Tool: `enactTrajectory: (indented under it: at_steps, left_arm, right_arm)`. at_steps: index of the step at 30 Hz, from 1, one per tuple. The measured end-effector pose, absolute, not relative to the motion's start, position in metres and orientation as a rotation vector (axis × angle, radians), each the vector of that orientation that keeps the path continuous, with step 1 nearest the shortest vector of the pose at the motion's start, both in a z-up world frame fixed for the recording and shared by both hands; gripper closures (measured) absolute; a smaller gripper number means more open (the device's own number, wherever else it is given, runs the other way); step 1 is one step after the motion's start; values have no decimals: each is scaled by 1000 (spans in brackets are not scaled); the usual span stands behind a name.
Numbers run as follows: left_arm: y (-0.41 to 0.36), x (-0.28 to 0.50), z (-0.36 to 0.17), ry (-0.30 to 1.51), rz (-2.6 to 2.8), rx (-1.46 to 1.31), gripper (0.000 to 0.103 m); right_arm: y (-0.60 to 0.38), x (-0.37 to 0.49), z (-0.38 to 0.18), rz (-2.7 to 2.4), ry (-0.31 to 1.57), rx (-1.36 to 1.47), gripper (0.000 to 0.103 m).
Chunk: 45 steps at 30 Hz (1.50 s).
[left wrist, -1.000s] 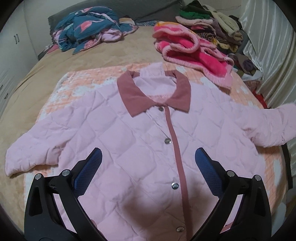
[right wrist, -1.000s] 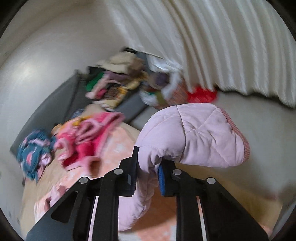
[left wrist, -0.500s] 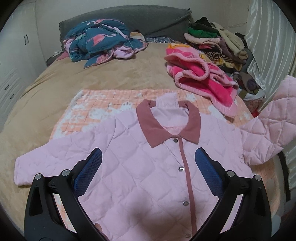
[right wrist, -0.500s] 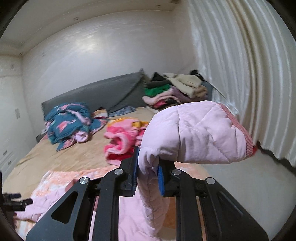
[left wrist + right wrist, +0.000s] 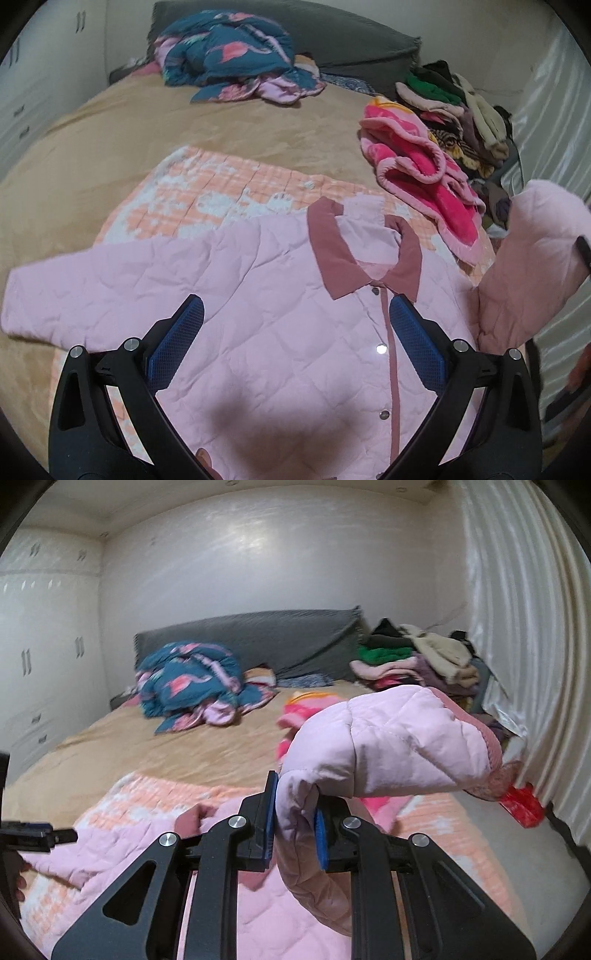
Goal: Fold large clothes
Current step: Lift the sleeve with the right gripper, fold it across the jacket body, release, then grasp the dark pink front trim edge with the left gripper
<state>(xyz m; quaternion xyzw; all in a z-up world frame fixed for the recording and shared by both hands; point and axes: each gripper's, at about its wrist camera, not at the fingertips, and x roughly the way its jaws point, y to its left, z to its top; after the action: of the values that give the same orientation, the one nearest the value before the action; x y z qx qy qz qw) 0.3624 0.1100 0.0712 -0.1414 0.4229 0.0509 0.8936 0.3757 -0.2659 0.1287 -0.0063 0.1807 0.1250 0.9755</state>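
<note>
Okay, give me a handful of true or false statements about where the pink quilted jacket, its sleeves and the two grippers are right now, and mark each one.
1. The right gripper is shut on a sleeve of the pink jacket. True.
2. The left gripper is clamped on the collar. False: its jaws are open above the jacket's front, holding nothing.
3. The other sleeve lies flat on the bed. True.
4. The jacket front is unbuttoned and spread open. False: the placket is closed, its snaps in line.
5. The teal floral bundle lies on the jacket. False: it lies near the headboard.
</note>
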Motion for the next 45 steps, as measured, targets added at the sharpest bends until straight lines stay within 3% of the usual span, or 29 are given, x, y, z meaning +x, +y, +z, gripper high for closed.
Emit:
enactTrajectory:
  at_steps: [7,15,20,22,24,27,33,41,45]
  left_arm:
    - [136,355,59,859,100,-387,9]
    - [136,349,30,866,40,-475,9]
    - [137,343,1,881,1,-596,9]
    - [141,340,-11,878,-28,-676,9]
    - [142,339,-17,874,-42,-717,9]
    - [143,339,-18,861,-51,-738,9]
    - [142,342,-22,862,-112,-754,9]
    - [139,357,-83,1025,-79,-789,9]
    - [129,357,-90,1008,-56,-730,9]
  right_arm:
    - [-189,381,75,337,424,-111,86]
    - [-134,373,-22,451,641,-90,86]
    - [-129,362,-62,529,760,53,73]
    - [-129,360,-65,540,771,70,64]
    - [-124,354,-63,557,769,58,43]
    - [-127,342,-57,568,744,95,32]
    - [-141,321,-56,527,741,106,31]
    - [-194,298,-57,334,764,166,26]
    - [-222,288,-60,262,773,203,26]
